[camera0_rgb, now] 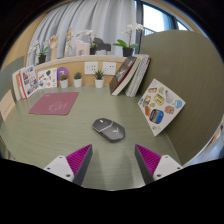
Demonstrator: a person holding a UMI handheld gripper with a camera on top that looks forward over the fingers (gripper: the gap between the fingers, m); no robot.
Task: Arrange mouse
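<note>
A grey computer mouse [106, 127] lies on the green-grey table [60, 135], just ahead of my fingers and slightly left of the midline between them. A dark red mouse mat [54, 104] lies flat on the table farther off to the left. My gripper [112, 162] is open, its two magenta pads [76, 160] wide apart with only bare table between them. Nothing is held.
A picture card [159, 106] stands leaning at the right of the mouse. Books [130, 75] lean against the back wall, with small potted plants [79, 78] and a stand-up card [27, 82] at the left. Windows lie beyond.
</note>
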